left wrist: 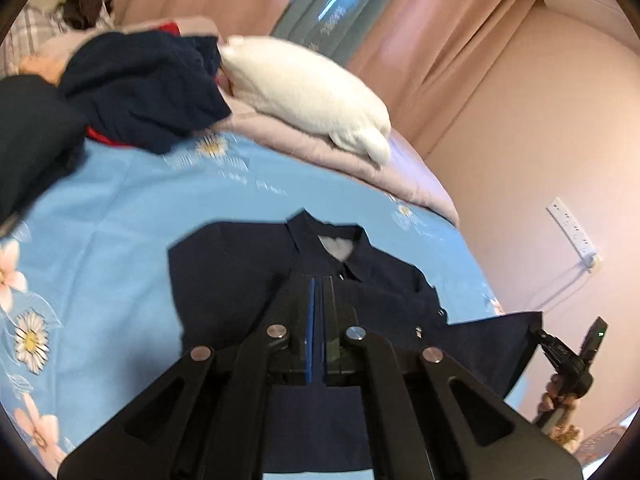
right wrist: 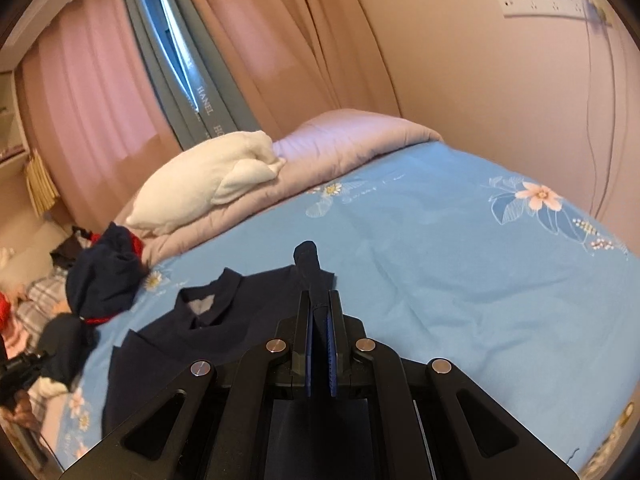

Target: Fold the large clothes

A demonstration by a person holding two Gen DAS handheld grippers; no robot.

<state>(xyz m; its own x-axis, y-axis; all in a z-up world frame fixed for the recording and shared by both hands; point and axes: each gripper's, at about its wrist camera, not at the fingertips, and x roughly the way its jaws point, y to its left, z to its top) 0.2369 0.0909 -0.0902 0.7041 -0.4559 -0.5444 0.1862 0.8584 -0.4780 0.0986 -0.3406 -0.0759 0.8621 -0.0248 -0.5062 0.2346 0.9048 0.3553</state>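
Note:
A navy collared shirt (left wrist: 224, 280) lies front up on the blue floral bedsheet (left wrist: 120, 220), collar towards the pillow. My left gripper (left wrist: 320, 280) is shut, and the shirt's near edge hangs lifted under its fingers. In the left wrist view my right gripper (left wrist: 538, 330) holds a raised corner of the shirt at the right, with a hand on its handle. In the right wrist view the right gripper (right wrist: 320, 294) is shut on navy cloth that pokes out past the fingertips. The rest of the shirt (right wrist: 160, 352) spreads to the left there.
A white pillow (left wrist: 304, 92) lies on a folded pink quilt (left wrist: 400, 176) at the bed's far end. A heap of dark and red clothes (left wrist: 140, 88) sits at the far left. The wall with a power strip (left wrist: 572, 232) runs along the bed's right side.

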